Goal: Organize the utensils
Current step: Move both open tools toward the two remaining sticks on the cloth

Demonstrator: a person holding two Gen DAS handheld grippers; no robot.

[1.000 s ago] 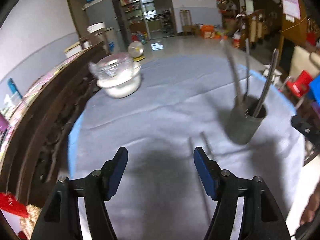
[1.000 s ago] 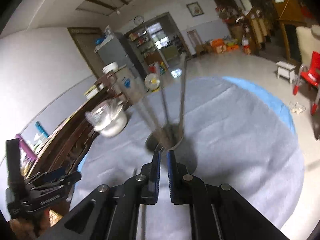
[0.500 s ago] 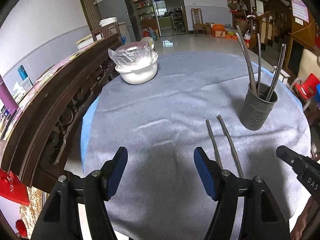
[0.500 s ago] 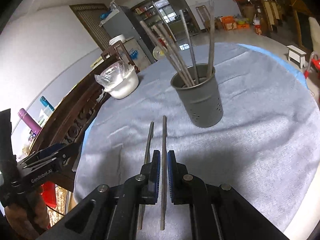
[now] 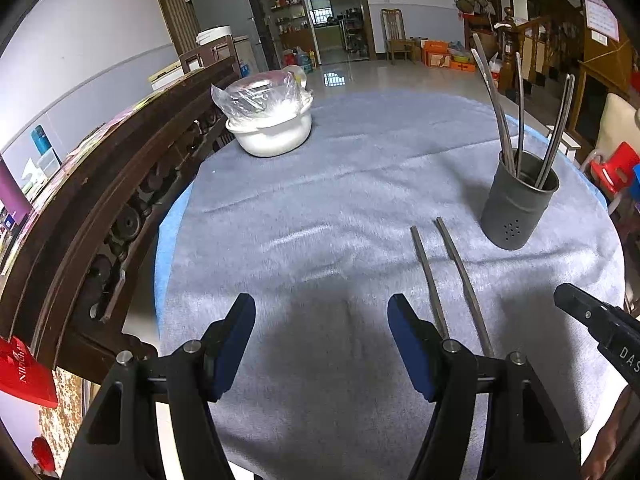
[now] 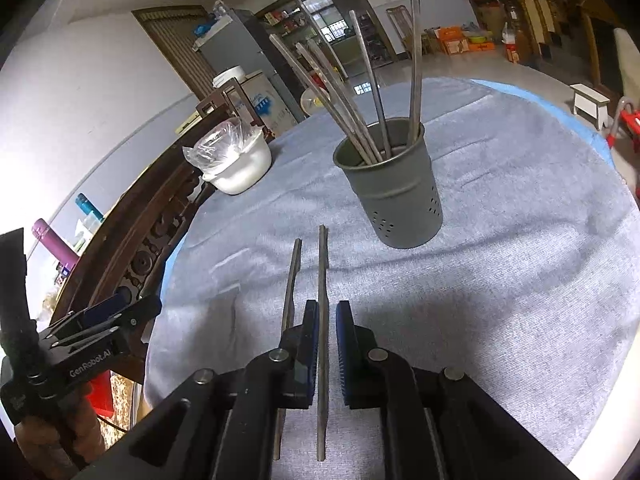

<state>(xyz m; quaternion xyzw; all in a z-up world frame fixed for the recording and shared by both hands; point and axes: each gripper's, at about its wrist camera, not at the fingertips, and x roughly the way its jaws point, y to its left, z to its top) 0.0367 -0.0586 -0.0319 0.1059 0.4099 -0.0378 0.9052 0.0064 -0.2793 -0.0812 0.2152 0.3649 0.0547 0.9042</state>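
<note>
Two metal chopsticks lie side by side on the grey cloth, the left chopstick [image 6: 292, 276] and the right chopstick [image 6: 322, 264]. My right gripper [image 6: 328, 312] hovers low over them. Its jaws are opening a narrow way, with the right chopstick between them and a gap beside it. Behind them stands a grey perforated utensil holder [image 6: 396, 196] with several chopsticks upright in it. My left gripper [image 5: 320, 312] is open and holds nothing, just left of the same pair of chopsticks [image 5: 428, 272]. The holder [image 5: 516, 204] sits to its far right.
A white bowl [image 5: 272, 132] covered with clear plastic stands at the far left of the round table [image 5: 320, 200]. A dark carved wooden rail [image 5: 100, 200] runs along the table's left edge. A person's hand [image 6: 44, 436] holds the left gripper.
Both grippers came down and back toward the near side of the table. The right one moved from the holder to over the loose chopsticks, and its jaws have parted slightly.
</note>
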